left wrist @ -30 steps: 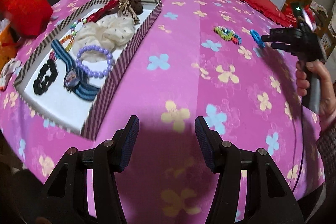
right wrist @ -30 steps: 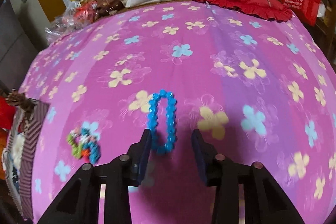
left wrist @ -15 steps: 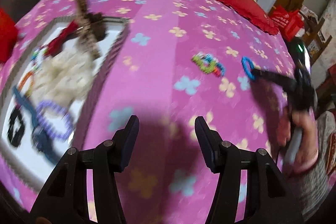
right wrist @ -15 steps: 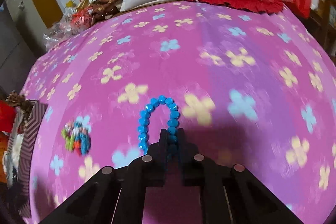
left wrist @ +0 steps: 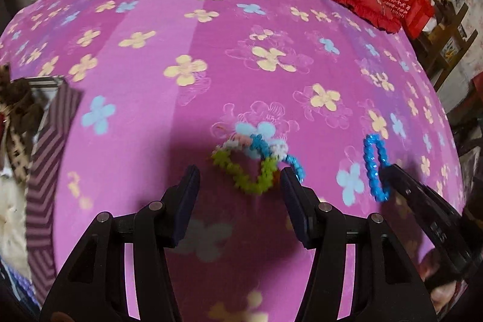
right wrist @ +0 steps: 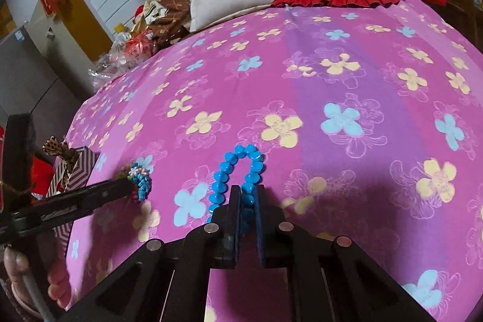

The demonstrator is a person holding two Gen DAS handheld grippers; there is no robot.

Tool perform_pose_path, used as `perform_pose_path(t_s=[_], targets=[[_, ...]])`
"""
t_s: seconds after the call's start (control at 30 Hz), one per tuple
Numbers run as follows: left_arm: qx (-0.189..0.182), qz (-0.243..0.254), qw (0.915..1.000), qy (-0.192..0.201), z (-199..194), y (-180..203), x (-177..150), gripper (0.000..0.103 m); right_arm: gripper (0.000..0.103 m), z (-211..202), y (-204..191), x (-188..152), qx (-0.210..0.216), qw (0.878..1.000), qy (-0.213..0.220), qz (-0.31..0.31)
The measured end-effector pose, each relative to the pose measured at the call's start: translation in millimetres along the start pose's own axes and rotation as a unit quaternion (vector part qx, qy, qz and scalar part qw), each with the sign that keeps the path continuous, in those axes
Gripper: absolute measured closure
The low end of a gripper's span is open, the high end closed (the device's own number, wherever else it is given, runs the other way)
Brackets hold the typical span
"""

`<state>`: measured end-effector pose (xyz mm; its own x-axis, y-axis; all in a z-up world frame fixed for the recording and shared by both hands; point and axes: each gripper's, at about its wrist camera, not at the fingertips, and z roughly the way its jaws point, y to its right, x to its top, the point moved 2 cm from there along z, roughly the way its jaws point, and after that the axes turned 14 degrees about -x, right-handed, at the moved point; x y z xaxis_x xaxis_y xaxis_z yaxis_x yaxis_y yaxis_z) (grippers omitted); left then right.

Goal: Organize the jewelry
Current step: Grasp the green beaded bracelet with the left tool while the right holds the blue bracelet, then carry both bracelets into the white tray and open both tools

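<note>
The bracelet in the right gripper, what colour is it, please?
Bright blue bracelet; clearest in the right wrist view.

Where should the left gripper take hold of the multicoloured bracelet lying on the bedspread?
Grip the green arc of the multicoloured bracelet, the near side of the loop. It lies flat on the bedspread, already between the open fingers of the left gripper. Come straight forward and down, one finger inside the loop and one outside, probably pinching across the band.

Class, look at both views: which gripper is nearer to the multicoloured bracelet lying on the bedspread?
Left. The left gripper is open around the multicoloured bracelet. The right gripper is off to its right, shut on the blue bracelet.
</note>
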<state>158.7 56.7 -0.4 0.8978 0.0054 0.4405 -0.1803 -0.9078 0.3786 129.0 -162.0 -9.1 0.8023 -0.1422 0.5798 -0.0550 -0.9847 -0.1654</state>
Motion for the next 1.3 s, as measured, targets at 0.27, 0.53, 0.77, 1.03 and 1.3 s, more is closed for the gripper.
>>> perform_pose_path(t_s=[0.27,0.53,0.77,1.03,1.3], targets=[[-0.005,0.021,0.9998,-0.004,4.4,17.4,4.1,0.087,0.095,2.2,-1.4,0.3,0.01,1.0,-0.003,0.001],[-0.051,0.022,0.9961,0.069,-82.8,25.2,-21.2,0.087,0.095,-4.2,0.4,-0.5,0.014,1.0,0.015,0.009],[-0.057,0.011,0.9887,0.138,-165.8,-7.4,-47.8,0.087,0.095,-24.1,-8.5,0.4,0.05,0.998,-0.004,0.027],[-0.04,-0.037,0.9765,0.209,-217.2,-73.7,-67.6,0.087,0.095,-68.6,-37.7,12.1,0.022,1.0,0.009,-0.002],[0.009,-0.085,0.969,0.232,-245.8,-150.3,-70.4,0.087,0.095,-95.5,-112.5,13.2,0.025,0.997,0.023,-0.068]])
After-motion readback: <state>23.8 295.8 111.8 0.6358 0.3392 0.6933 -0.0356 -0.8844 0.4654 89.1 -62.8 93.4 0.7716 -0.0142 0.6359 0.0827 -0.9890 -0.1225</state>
